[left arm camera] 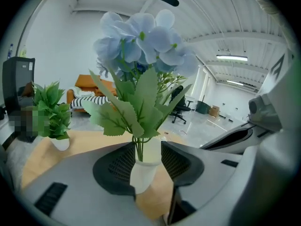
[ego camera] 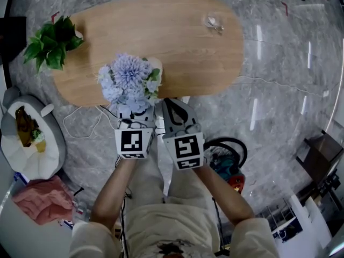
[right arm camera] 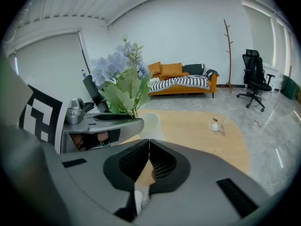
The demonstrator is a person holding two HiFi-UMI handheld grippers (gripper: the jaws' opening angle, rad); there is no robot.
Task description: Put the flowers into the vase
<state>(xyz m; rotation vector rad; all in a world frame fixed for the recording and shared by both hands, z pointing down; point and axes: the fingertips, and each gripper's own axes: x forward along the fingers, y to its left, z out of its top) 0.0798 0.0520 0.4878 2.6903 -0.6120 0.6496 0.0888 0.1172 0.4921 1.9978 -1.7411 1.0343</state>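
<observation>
Flowers (ego camera: pixel 128 79) stand in the white vase (left arm camera: pixel 142 175), right at the near edge of the wooden surface (ego camera: pixel 183 42). Left claw (left arm camera: pixel 148 147) is released, jaws apart either side of the vase, not squeezing it. Right claw (right arm camera: pixel 149 147) sits just beside, clenched on nothing. Potted plant (ego camera: pixel 52 43) marks the surface's left end.

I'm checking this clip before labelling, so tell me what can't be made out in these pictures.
Vase: its foot hidden by the left hand-held gripper in the left gripper view; largely covered by the flowers in the head view.
Small object at the far end of the table: too small to identify, any view.
</observation>
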